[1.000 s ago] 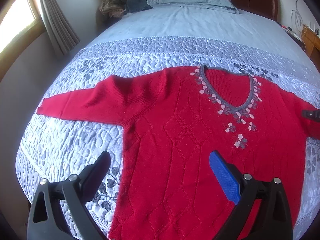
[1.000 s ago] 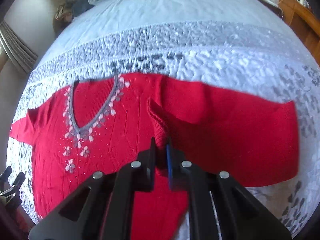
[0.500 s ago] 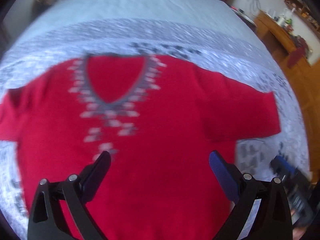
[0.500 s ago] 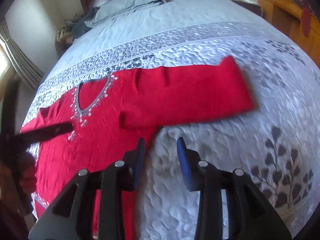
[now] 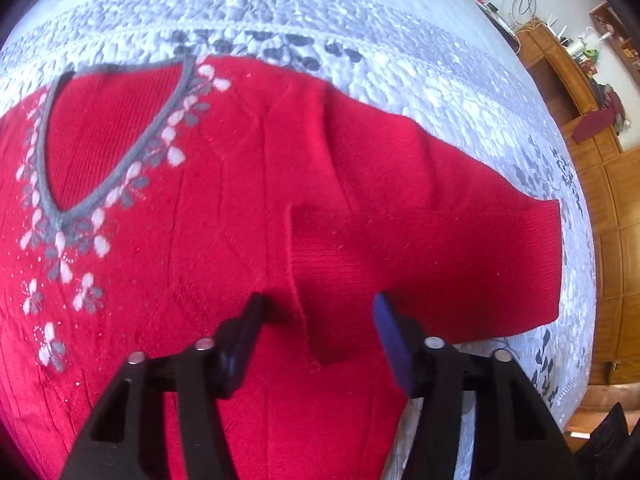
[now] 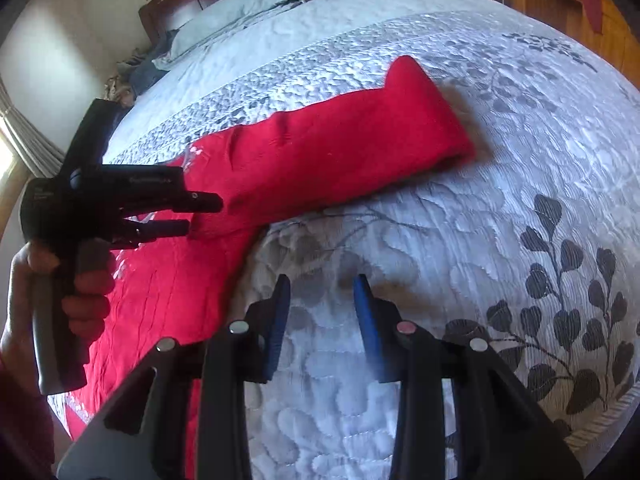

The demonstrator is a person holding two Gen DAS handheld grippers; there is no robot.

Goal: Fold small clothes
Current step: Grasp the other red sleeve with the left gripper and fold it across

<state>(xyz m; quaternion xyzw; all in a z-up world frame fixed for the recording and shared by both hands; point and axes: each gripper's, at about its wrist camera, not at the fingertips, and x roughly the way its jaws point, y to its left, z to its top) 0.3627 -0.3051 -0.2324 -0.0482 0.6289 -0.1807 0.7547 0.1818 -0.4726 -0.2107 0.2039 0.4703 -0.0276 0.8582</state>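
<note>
A red knitted sweater (image 5: 224, 216) with a grey V-neck and flower trim lies flat on the quilted bed (image 5: 400, 56). Its sleeve (image 5: 440, 240) is doubled back, so the ribbed cuff (image 5: 316, 280) rests on the body. My left gripper (image 5: 318, 312) hovers over the cuff's edge with its jaws closing; the cuff lies between them, not pinched. From the right wrist, the left gripper (image 6: 192, 214) shows at the sleeve's (image 6: 340, 140) near end, held by a hand (image 6: 80, 284). My right gripper (image 6: 323, 284) is part open over bare quilt (image 6: 460, 260), holding nothing.
A pillow (image 6: 240, 8) and a heap of clothes (image 6: 136, 76) lie at the head of the bed by the wooden headboard. Wooden cabinets (image 5: 608, 208) stand past the bed's right side. A curtain (image 6: 24, 136) hangs at the left. The quilt's near edge (image 6: 600, 420) drops away.
My right gripper let go of the cuff and drew back onto bare quilt. My left gripper swung right across the sweater to the folded sleeve and tipped downward, its jaws narrowing.
</note>
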